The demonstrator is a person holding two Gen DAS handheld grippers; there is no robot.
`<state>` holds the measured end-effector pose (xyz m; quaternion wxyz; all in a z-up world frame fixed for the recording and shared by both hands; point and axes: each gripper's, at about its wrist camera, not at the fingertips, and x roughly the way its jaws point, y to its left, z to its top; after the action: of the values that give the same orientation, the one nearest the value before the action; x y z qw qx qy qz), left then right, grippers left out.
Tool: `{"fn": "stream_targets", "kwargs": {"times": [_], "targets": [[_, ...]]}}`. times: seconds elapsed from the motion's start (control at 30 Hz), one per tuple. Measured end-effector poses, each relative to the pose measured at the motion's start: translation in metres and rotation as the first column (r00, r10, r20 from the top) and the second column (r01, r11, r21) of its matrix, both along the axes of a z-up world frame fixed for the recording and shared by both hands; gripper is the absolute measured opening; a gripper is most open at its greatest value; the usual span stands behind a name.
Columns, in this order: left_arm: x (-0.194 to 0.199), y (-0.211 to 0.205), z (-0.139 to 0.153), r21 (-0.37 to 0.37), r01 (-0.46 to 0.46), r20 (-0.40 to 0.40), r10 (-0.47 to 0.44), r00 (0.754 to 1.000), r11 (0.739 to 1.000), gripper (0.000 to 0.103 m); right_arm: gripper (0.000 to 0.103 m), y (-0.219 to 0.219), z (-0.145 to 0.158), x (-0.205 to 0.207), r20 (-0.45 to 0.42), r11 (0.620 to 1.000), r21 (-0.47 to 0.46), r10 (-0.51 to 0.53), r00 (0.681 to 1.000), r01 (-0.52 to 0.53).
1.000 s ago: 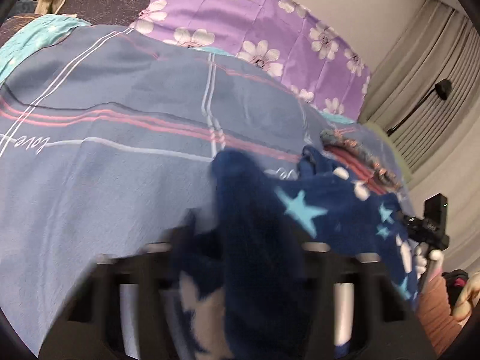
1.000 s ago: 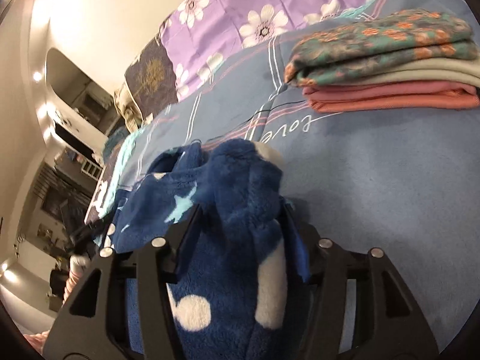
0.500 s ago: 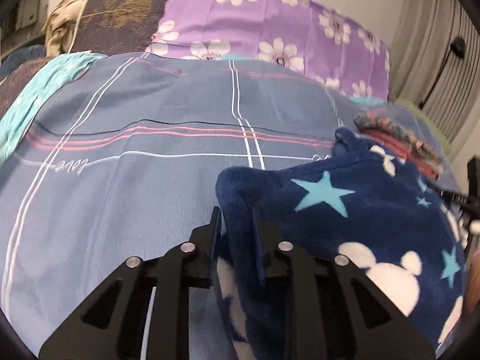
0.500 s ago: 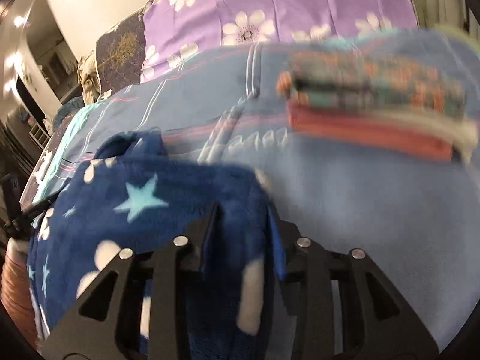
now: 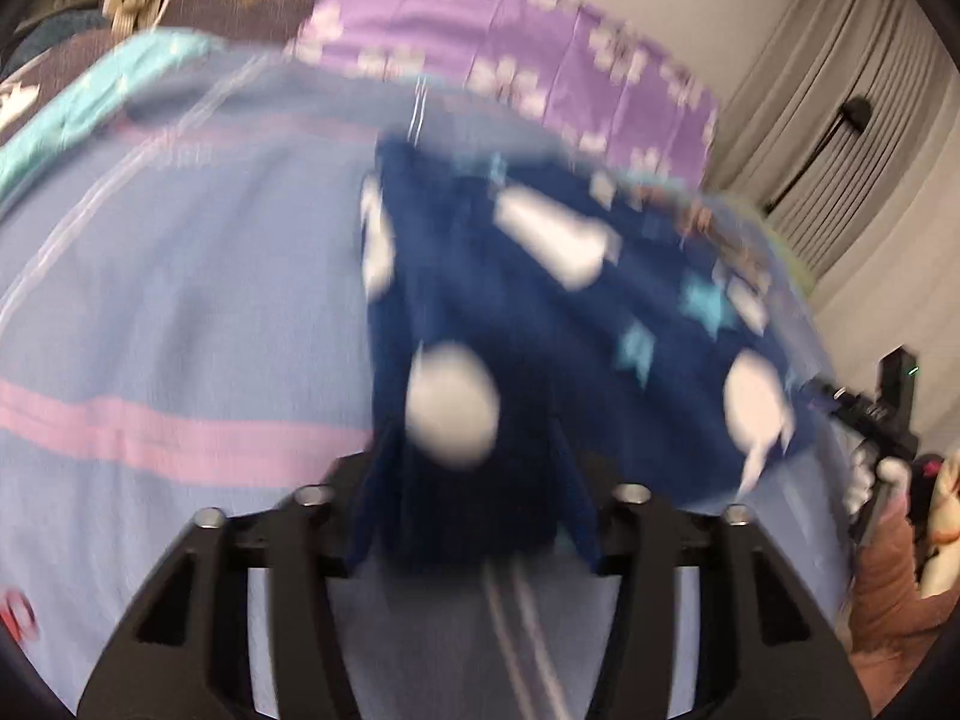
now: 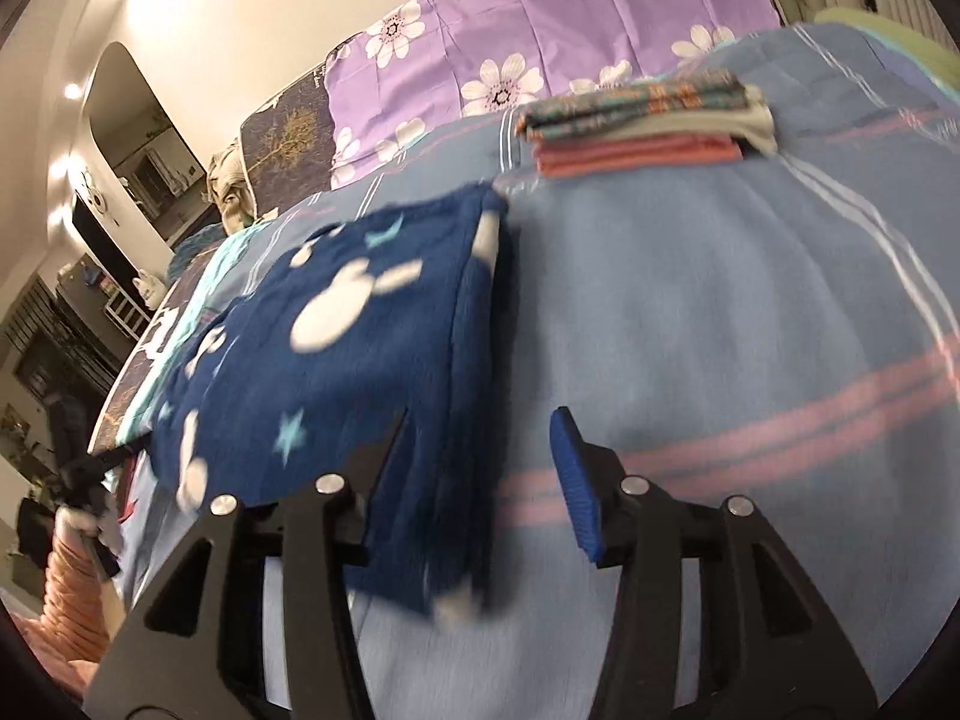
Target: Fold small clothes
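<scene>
The navy star-print fleece garment (image 6: 336, 372) lies folded on the bed (image 6: 750, 324) ahead of both tools, its corner pinched by the left hand-held gripper (image 5: 474, 516) while the right hand-held gripper (image 6: 480, 474), jaws just spreading, lets go; next, I judge, free the left corner.

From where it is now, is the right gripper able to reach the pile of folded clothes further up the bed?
Probably yes. The right gripper stands open, its jaws just widened, with the blue star garment loose between them. Only bare bedspread lies between it and the pile of folded clothes.
</scene>
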<state>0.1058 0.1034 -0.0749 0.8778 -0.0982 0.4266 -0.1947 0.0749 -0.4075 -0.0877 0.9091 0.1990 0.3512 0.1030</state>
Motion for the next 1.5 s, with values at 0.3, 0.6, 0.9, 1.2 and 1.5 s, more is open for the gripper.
{"fn": "stream_targets", "kwargs": {"times": [0.3, 0.6, 0.9, 1.2, 1.5], "targets": [[-0.025, -0.042, 0.025, 0.326, -0.038, 0.130, -0.005, 0.991, 0.944, 0.019, 0.050, -0.004, 0.002, -0.036, 0.010, 1.000, 0.009, -0.024, 1.000, 0.024], [-0.031, -0.230, 0.071, 0.262, 0.342, 0.183, -0.395, 0.900, 0.902, 0.030, 0.021, -0.017, -0.013, -0.025, -0.029, 0.999, 0.027, -0.018, 0.999, 0.019], [-0.040, -0.404, 0.026, 0.469, 0.337, 0.176, -0.461, 0.870, 0.816, 0.062, 0.032, -0.070, -0.009, -0.028, -0.066, 0.997, 0.016, -0.076, 0.995, 0.077], [-0.020, -0.393, 0.011, 0.509, 0.249, 0.153, -0.371, 0.916, 0.824, 0.031, 0.035, -0.074, -0.010, 0.072, -0.147, 0.985, 0.151, 0.107, 0.983, -0.085], [-0.008, -0.366, 0.016, 0.342, 0.242, 0.076, -0.284, 0.956, 0.908, 0.021, 0.054, -0.054, -0.031, 0.154, -0.191, 0.913, 0.387, 0.217, 0.957, -0.130]]}}
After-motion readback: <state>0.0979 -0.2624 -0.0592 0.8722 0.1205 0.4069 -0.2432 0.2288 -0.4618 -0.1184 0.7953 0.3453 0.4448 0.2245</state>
